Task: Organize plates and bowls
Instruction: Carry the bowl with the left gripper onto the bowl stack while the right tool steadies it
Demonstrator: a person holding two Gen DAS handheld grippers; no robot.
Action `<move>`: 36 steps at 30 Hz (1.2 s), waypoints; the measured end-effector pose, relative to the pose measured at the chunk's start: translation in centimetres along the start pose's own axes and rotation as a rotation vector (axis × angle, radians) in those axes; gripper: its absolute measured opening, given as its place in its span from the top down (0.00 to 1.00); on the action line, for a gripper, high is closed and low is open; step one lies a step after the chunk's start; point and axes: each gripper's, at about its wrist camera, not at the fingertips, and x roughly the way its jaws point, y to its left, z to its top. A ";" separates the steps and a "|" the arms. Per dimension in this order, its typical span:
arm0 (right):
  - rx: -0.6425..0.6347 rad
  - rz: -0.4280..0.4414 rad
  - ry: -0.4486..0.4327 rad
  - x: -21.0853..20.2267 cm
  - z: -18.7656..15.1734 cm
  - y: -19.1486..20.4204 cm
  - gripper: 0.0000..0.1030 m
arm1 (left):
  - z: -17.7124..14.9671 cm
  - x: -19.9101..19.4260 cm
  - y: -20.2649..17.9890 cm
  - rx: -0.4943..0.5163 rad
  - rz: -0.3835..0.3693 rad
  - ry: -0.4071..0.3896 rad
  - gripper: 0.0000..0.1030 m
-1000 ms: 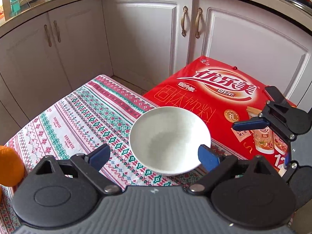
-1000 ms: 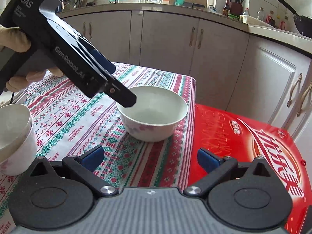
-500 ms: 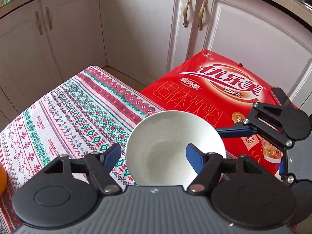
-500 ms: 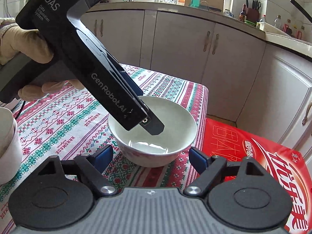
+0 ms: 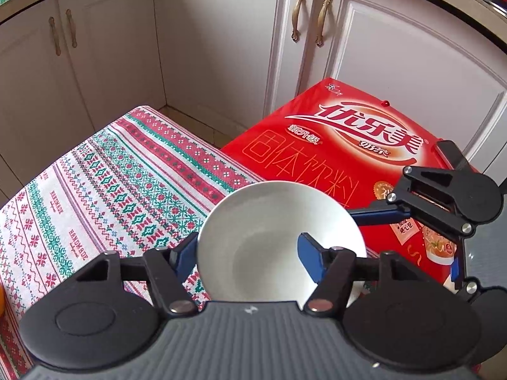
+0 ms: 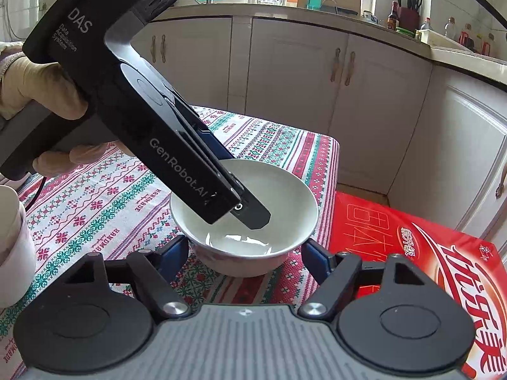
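Observation:
A white bowl (image 5: 272, 231) stands near the corner of the patterned tablecloth (image 5: 111, 183); it also shows in the right wrist view (image 6: 279, 202). My left gripper (image 5: 247, 253) is open and straddles the bowl's left rim, one finger outside, one inside. In the right wrist view the left gripper (image 6: 250, 212) reaches down into the bowl. My right gripper (image 6: 245, 253) is open, with a finger on each side of the bowl's base; it also shows in the left wrist view (image 5: 408, 237).
A red drink carton (image 5: 348, 152) lies beside the table, right of the bowl. A white cup (image 6: 12, 247) stands at the left edge of the right wrist view. White cabinets (image 5: 221, 47) stand behind.
Both grippers have moved in on the bowl. The left gripper's fingers have narrowed and now straddle the rim. The right gripper's fingers have reached both sides of the bowl.

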 end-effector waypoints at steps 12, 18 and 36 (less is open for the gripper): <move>0.004 0.007 0.009 -0.1 0.3 0.0 0.20 | -0.1 -0.3 0.0 0.005 -0.008 -0.001 0.36; -0.012 0.007 0.007 -1.3 0.7 0.6 0.20 | -0.5 -1.9 -0.5 0.011 -0.010 -0.015 0.36; -0.059 0.048 -0.024 -8.2 1.7 5.5 0.20 | -3.7 -10.9 -3.5 0.000 0.024 -0.089 0.36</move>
